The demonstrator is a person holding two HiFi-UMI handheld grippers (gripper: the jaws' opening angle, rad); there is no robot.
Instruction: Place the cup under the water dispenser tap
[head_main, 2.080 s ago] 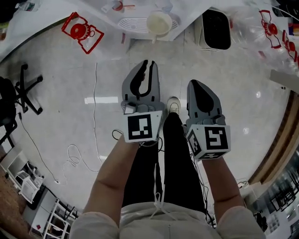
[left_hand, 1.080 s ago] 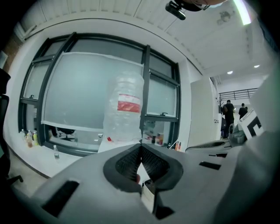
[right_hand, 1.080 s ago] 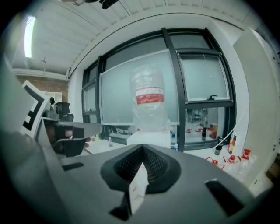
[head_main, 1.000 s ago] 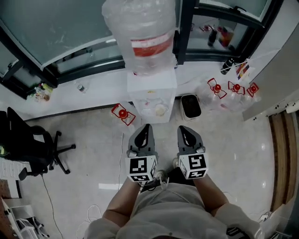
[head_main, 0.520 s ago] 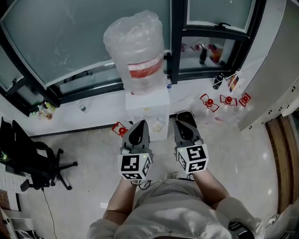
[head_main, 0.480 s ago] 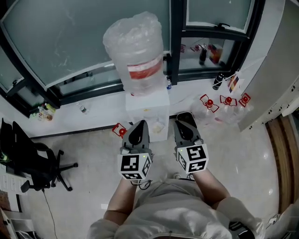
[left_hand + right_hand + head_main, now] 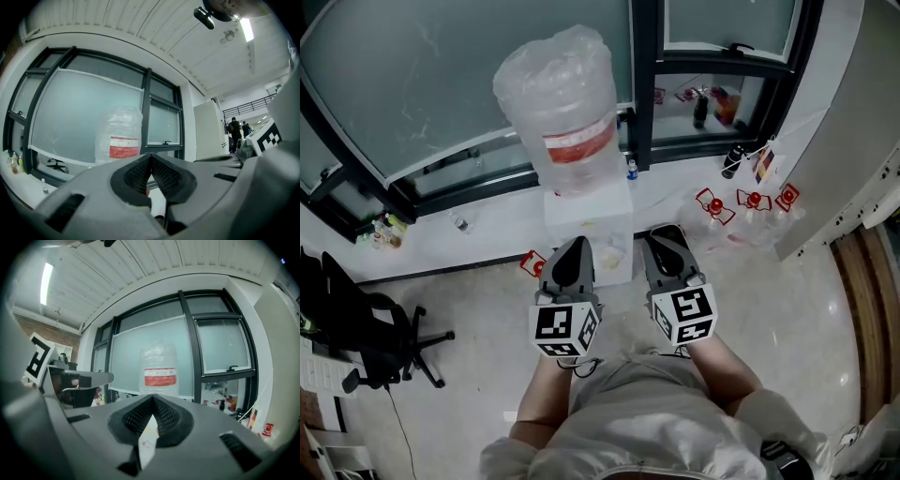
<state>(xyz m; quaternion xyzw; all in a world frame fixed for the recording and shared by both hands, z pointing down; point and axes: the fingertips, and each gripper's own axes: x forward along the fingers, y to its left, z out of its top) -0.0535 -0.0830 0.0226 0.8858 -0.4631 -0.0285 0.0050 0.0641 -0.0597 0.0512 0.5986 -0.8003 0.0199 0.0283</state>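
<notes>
The water dispenser (image 7: pixel 586 223) stands against the window wall, with a big clear bottle (image 7: pixel 558 103) bearing a red label on top. A pale cup (image 7: pixel 613 253) shows partly in the dispenser's front recess, between the two grippers; its lower part is hidden. My left gripper (image 7: pixel 573 244) and right gripper (image 7: pixel 662 234) are held side by side in front of the dispenser. Both point level at it, both are shut, and neither holds anything. The bottle (image 7: pixel 119 140) rises above the closed tips in the left gripper view. In the right gripper view the bottle (image 7: pixel 160 371) also stands above them.
Several empty jugs with red handles (image 7: pixel 750 202) lie on the floor right of the dispenser, and one red handle (image 7: pixel 531 263) shows at its left. A black office chair (image 7: pixel 366 328) stands far left. Small bottles (image 7: pixel 701 111) line the window ledge. People (image 7: pixel 236 133) stand far off.
Both grippers have risen from pointing at the floor to pointing level at the dispenser. The head view has lifted, so the dispenser and its bottle now fill the upper middle.
</notes>
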